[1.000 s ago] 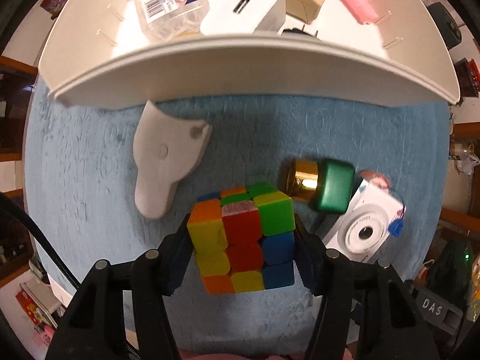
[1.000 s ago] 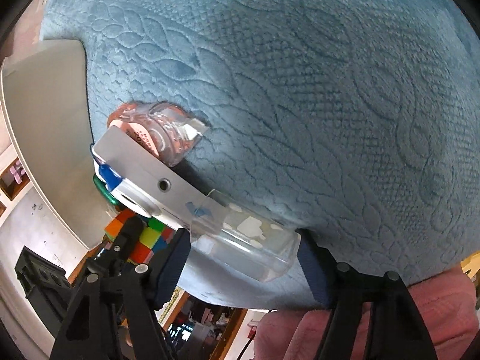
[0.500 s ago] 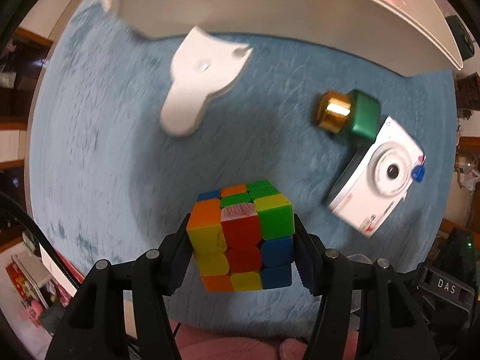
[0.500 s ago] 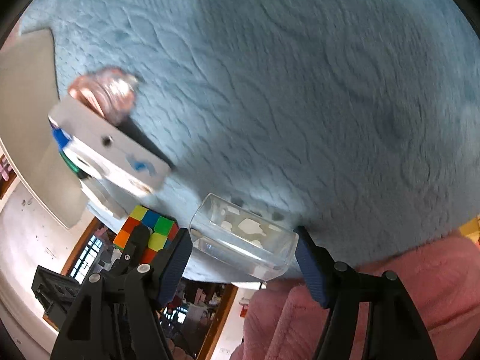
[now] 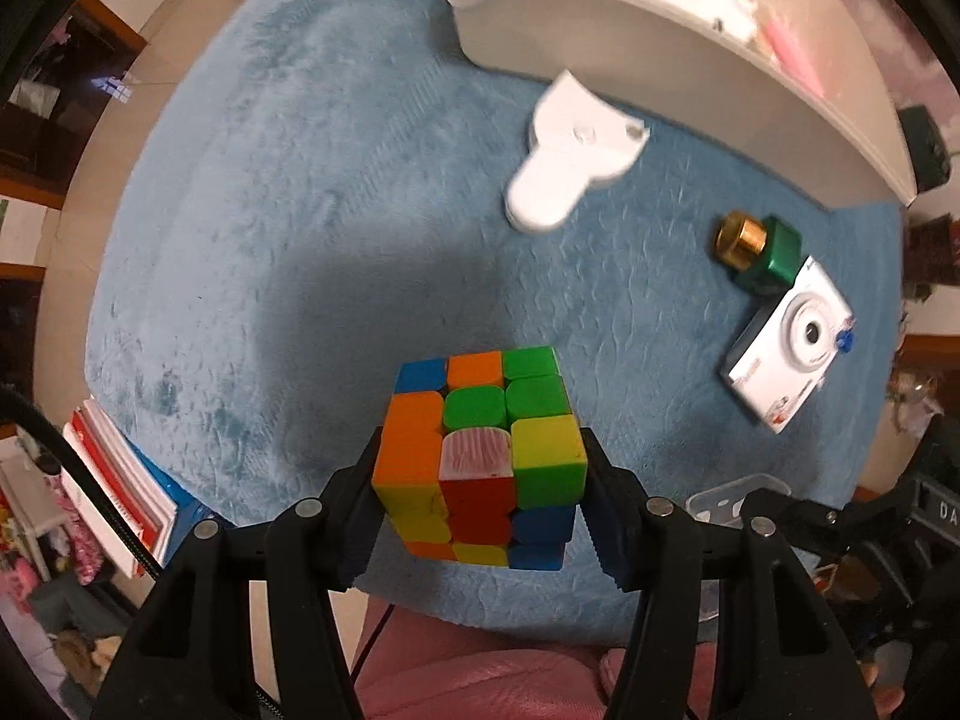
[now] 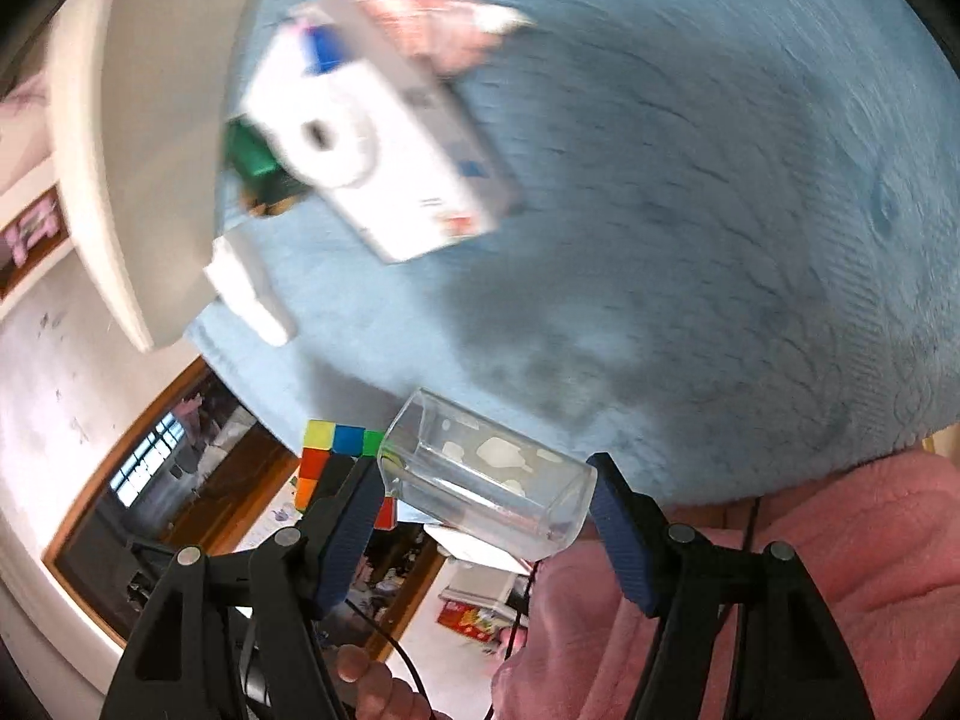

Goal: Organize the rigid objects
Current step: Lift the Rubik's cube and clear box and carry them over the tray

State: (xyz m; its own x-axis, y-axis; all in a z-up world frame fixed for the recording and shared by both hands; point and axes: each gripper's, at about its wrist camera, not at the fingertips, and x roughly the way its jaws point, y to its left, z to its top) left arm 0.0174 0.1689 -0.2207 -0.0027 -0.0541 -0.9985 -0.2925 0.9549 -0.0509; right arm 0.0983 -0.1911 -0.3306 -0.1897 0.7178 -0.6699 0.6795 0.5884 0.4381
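Here my left gripper is clamped on the Rubik's cube, held above the blue mat. My right gripper pinches a clear plastic box. Beyond lie the white camera, the green-and-gold bottle just beside it, and the white tray.

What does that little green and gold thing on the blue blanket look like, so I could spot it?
Start at the long white tray along the far edge of the blue blanket. Just in front of its right end lies a white toy camera; the small bottle lies on its side against the camera's upper corner. Only it pairs a green body with a shiny gold cap.
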